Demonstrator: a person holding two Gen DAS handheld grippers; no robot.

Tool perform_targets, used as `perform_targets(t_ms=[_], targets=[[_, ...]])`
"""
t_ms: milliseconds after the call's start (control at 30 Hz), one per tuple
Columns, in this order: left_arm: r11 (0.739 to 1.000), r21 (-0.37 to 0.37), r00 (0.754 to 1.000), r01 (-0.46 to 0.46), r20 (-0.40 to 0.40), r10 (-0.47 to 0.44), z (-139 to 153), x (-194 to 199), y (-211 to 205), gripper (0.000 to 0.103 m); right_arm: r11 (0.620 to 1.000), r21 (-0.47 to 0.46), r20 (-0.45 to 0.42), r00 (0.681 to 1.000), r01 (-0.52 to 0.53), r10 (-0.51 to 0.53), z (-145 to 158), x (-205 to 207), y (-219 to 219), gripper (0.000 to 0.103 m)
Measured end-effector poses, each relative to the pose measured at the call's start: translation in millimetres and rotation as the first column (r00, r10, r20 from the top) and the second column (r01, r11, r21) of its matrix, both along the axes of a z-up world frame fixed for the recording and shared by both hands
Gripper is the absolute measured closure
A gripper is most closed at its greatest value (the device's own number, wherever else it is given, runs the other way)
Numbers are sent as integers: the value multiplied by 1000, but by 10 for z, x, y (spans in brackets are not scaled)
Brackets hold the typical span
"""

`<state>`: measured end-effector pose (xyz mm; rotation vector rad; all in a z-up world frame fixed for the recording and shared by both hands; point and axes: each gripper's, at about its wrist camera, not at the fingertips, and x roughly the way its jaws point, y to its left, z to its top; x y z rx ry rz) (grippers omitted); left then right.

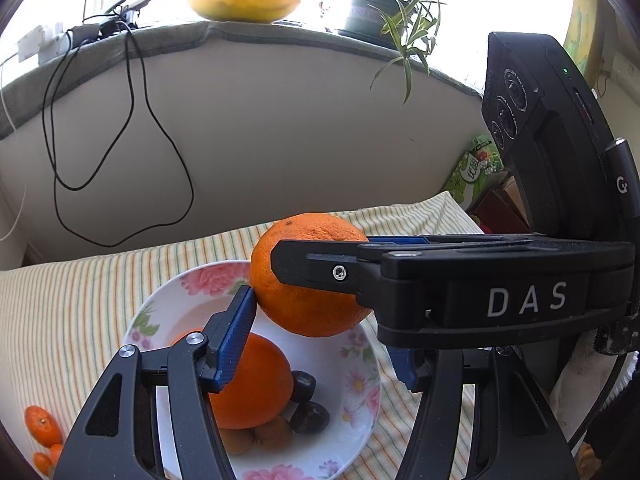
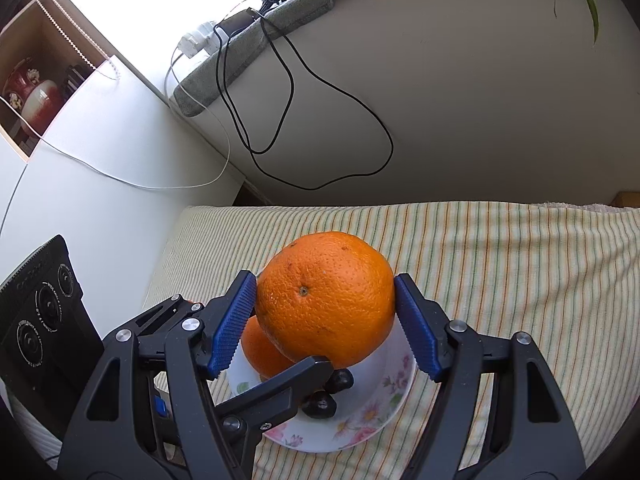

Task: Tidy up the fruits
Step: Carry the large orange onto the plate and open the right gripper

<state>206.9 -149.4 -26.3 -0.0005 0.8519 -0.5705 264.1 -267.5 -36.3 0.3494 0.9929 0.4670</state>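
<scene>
A big orange (image 2: 326,300) hangs above a white floral plate (image 2: 394,394). My right gripper (image 2: 326,324) is shut on it, a blue pad on each side. In the left wrist view the same orange (image 1: 308,276) is crossed by the right gripper's black finger. My left gripper (image 1: 320,344) is open and empty, its left pad (image 1: 234,340) just beside the orange. On the plate (image 1: 352,364) lie a second orange (image 1: 256,388), dark chestnut-like pieces (image 1: 308,416) and brown round fruits (image 1: 272,434).
Small tangerines (image 1: 42,426) lie on the striped cloth (image 2: 500,272) left of the plate. A wall with hanging black cables (image 2: 280,92) stands behind. A green box (image 1: 474,172) sits at the far right. A sill holds a yellow bowl (image 1: 244,2) and a plant (image 1: 384,12).
</scene>
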Motion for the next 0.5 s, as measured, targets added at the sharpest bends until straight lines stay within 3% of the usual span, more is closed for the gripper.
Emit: perform_targets(t_ms=[267,500], targets=[[1000,10,998,4,-66,-4,-62,26,-10,41,1000,-16,-24,1000,8,-8,-98,-7,-104,30],[1000,12,1000,2,-25,-2,68,-74,76,35,1000,7,-1,1000,10,-10,-30,-55,-142,30]])
